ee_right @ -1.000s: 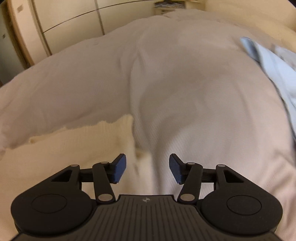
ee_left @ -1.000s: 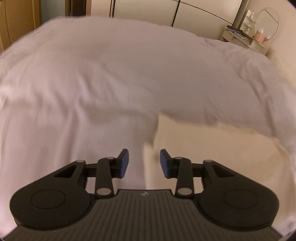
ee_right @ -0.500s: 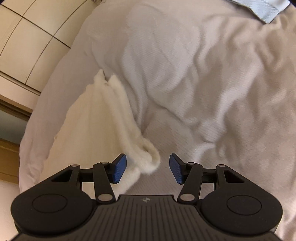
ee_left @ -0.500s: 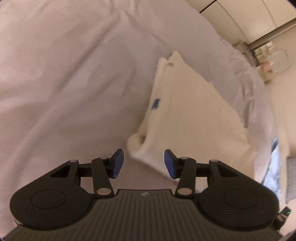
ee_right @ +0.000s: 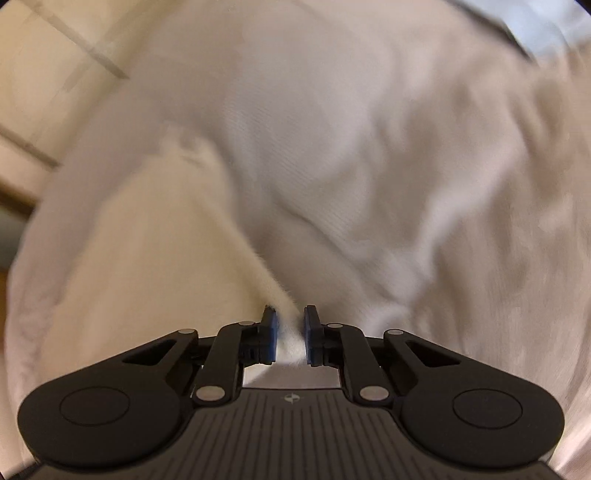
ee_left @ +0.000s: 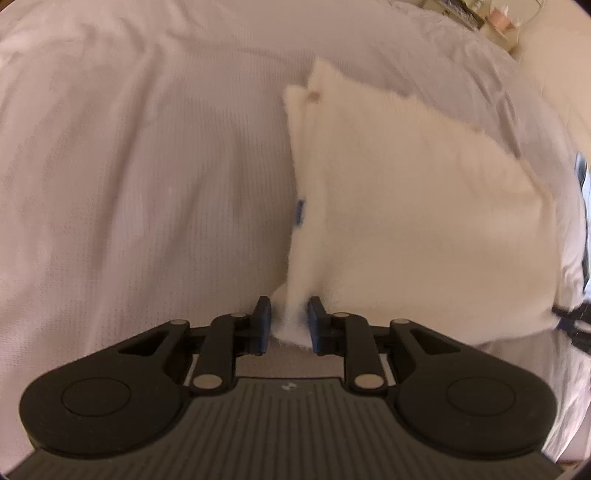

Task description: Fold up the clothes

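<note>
A cream fleecy garment (ee_left: pixel 413 206) lies folded on the white bedspread (ee_left: pixel 147 166), with a small blue label (ee_left: pixel 301 212) on its left edge. My left gripper (ee_left: pixel 289 314) is shut on its near left corner. In the right wrist view the same garment (ee_right: pixel 147 258) stretches away to the left, and my right gripper (ee_right: pixel 289 325) is shut on its near right corner. The right wrist view is blurred by motion. The right gripper's black body (ee_left: pixel 576 321) shows at the right edge of the left wrist view.
The white bedspread (ee_right: pixel 369 166) is wrinkled to the right of the garment. A light blue cloth (ee_right: pixel 532 37) lies at the far right of the bed. Cream wardrobe doors (ee_right: pixel 44 74) stand beyond the bed, and a dressing table (ee_left: pixel 495 18) stands at far right.
Both grippers were open half a second ago with the garment's corners between their fingers. Both have closed on those corners. The right wrist view has become blurred.
</note>
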The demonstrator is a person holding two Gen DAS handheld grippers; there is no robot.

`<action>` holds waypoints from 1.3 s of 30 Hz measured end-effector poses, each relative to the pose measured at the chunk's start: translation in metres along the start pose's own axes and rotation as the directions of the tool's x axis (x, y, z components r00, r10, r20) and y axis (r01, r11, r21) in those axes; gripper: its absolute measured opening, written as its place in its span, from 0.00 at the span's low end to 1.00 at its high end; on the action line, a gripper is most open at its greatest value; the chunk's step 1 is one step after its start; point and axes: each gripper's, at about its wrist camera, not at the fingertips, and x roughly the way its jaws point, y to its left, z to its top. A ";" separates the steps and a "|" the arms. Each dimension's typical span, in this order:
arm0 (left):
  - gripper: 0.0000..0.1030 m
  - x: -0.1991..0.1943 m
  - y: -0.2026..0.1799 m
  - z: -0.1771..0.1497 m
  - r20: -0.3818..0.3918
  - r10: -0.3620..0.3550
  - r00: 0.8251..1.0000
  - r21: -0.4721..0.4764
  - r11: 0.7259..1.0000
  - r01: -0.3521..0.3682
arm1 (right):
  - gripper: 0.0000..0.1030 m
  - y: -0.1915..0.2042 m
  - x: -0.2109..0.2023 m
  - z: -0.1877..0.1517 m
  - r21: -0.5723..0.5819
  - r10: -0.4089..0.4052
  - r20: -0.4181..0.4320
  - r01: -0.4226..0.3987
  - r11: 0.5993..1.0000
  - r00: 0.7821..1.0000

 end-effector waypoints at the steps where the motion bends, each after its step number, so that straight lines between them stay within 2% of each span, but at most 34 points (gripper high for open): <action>1: 0.26 -0.002 -0.001 0.000 0.006 0.010 1.000 0.007 1.000 -0.011 | 0.19 -0.003 0.006 0.000 0.029 -0.016 -0.009 0.016 0.999 1.000; 2: 0.30 -0.009 0.000 0.000 0.018 0.023 1.000 0.003 1.000 -0.023 | 0.20 -0.004 0.010 0.000 0.048 -0.035 -0.012 0.035 0.998 0.999; 4: 0.32 -0.021 0.001 0.003 0.019 0.059 0.998 -0.025 0.998 -0.058 | 0.37 0.005 -0.003 0.001 0.026 -0.090 0.018 0.089 0.996 0.996; 6: 0.25 -0.028 -0.004 0.004 0.004 0.130 0.992 -0.020 0.991 -0.130 | 0.41 0.015 -0.018 -0.001 -0.003 -0.157 0.062 0.158 0.988 0.986; 7: 0.25 -0.032 -0.009 0.004 -0.004 0.166 0.986 0.000 0.986 -0.166 | 0.38 0.021 -0.027 -0.003 -0.027 -0.187 0.098 0.191 0.981 0.977; 8: 0.25 -0.036 -0.014 0.004 -0.009 0.182 0.983 0.014 0.983 -0.182 | 0.40 0.028 -0.034 -0.007 -0.048 -0.197 0.126 0.204 0.978 0.972; 9: 0.25 -0.038 -0.020 0.005 -0.011 0.164 0.986 0.018 0.986 -0.163 | 0.40 0.034 -0.042 -0.010 -0.067 -0.205 0.153 0.217 0.974 0.967; 10: 0.25 -0.039 -0.025 0.007 -0.012 0.135 0.991 0.016 0.991 -0.135 | 0.40 0.039 -0.048 -0.013 -0.087 -0.203 0.176 0.221 0.971 0.963; 11: 0.25 -0.037 -0.030 0.007 -0.018 0.127 0.992 0.022 0.992 -0.126 | 0.40 0.042 -0.050 -0.017 -0.108 -0.169 0.179 0.190 0.976 0.969; 14: 0.25 -0.019 -0.046 0.007 -0.057 0.172 0.983 0.059 0.984 -0.168 | 0.39 0.058 -0.038 -0.027 -0.202 -0.092 0.139 0.119 0.972 0.986; 16: 0.25 -0.008 -0.050 0.006 -0.088 0.217 0.972 0.070 0.975 -0.211 | 0.34 0.062 -0.020 -0.029 -0.236 -0.083 0.106 0.107 0.966 0.991; 18: 0.25 -0.004 -0.054 0.007 -0.089 0.239 0.967 0.086 0.969 -0.231 | 0.28 0.054 -0.007 -0.026 -0.209 -0.124 0.089 0.140 0.968 0.988; 21: 0.25 -0.009 -0.060 0.009 -0.066 0.243 0.968 0.111 0.966 -0.235 | 0.30 0.038 -0.006 -0.016 -0.145 -0.172 0.097 0.185 0.972 0.980; 26: 0.26 -0.022 -0.064 0.004 -0.038 0.213 0.976 0.147 0.968 -0.205 | 0.30 0.031 -0.030 -0.014 -0.117 -0.149 0.114 0.162 0.980 0.982; 27: 0.28 -0.025 -0.066 0.001 -0.027 0.205 0.978 0.181 0.964 -0.197 | 0.31 0.030 -0.036 -0.017 -0.093 -0.132 0.110 0.143 0.985 0.985; 28: 0.32 -0.028 -0.070 -0.005 -0.007 0.197 0.980 0.249 0.950 -0.189 | 0.36 0.028 -0.043 -0.020 -0.059 -0.102 0.103 0.109 0.992 0.989; 29: 0.35 -0.030 -0.075 -0.014 0.016 0.196 0.981 0.330 0.925 -0.190 | 0.38 0.022 -0.048 -0.024 -0.012 -0.063 0.096 0.064 0.998 0.993; 30: 0.37 -0.031 -0.081 -0.025 0.048 0.203 0.978 0.428 0.881 -0.204 | 0.48 0.017 -0.053 -0.030 0.049 -0.016 0.089 0.011 0.999 0.996; 31: 0.37 -0.032 -0.086 -0.037 0.079 0.207 0.975 0.520 0.826 -0.217 | 0.52 0.010 -0.056 -0.036 0.119 0.043 0.081 -0.053 0.992 0.996; 32: 0.37 -0.032 -0.092 -0.049 0.112 0.213 0.971 0.608 0.758 -0.236 | 0.52 0.003 -0.058 -0.042 0.190 0.101 0.076 -0.114 0.975 0.992; 34: 0.39 -0.025 -0.101 -0.076 0.193 0.233 0.953 0.759 0.580 -0.295 | 0.52 -0.012 -0.056 -0.056 0.339 0.201 0.077 -0.216 0.916 0.976; 36: 0.44 -0.014 -0.105 -0.100 0.277 0.228 0.934 0.847 0.400 -0.349 | 0.53 -0.021 -0.049 -0.065 0.437 0.252 0.093 -0.267 0.859 0.963; 37: 0.45 -0.008 -0.105 -0.110 0.310 0.220 0.925 0.872 0.322 -0.369 | 0.53 -0.023 -0.043 -0.068 0.468 0.267 0.103 -0.283 0.837 0.958; 38: 0.45 -0.002 -0.104 -0.116 0.337 0.210 0.918 0.885 0.261 -0.385 | 0.53 -0.025 -0.037 -0.070 0.494 0.280 0.114 -0.299 0.817 0.953; 39: 0.45 0.003 -0.102 -0.120 0.357 0.200 0.912 0.892 0.217 -0.397 | 0.53 -0.024 -0.031 -0.069 0.502 0.286 0.125 -0.309 0.808 0.950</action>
